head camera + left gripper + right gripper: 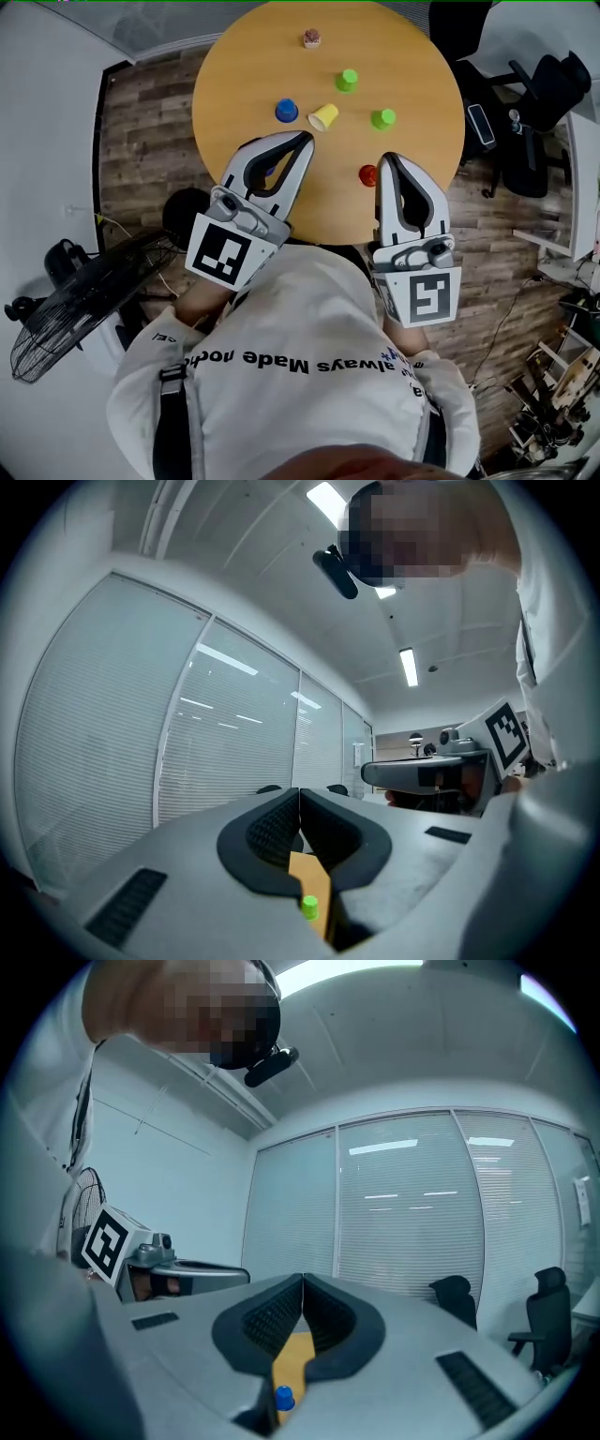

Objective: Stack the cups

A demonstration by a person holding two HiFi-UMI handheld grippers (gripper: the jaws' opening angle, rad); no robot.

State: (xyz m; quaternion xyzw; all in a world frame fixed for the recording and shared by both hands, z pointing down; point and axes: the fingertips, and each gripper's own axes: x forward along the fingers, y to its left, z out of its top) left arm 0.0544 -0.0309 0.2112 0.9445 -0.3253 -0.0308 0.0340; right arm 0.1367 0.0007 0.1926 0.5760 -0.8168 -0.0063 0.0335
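None of the cups is stacked yet: they sit singly and apart on the round wooden worktop (234,84), so by my reading the whole job is still to do. The blue cup (286,111) is just ahead of the left tongs (305,140). The yellow cup (323,117) is beside it, ahead of the gap between the two pairs of tongs, and seems to lie tipped on its side. A green cup (382,119) stands ahead of the right tongs (387,159), and a second green cup (347,81) is farther out, beyond the yellow one. The red cup (367,175) is just beside the tip of the right tongs, on their left and partly hidden by them; whether they touch I cannot tell. Farthest from both tongs is a small pinkish thing (312,38), too small to say whether it is a cup. Both pairs of tongs are closed tip to tip with nothing in them, as each gripper view shows, and they point out over the near edge of the worktop. They would have to open before taking any cup. A dark bluish shape shows through the loop of the left tongs, and I cannot say what it is. Each gripper view shows only a sliver of worktop under the jaws: one green cup in the left gripper view, the blue cup in the right gripper view. The other cups are cut off there.
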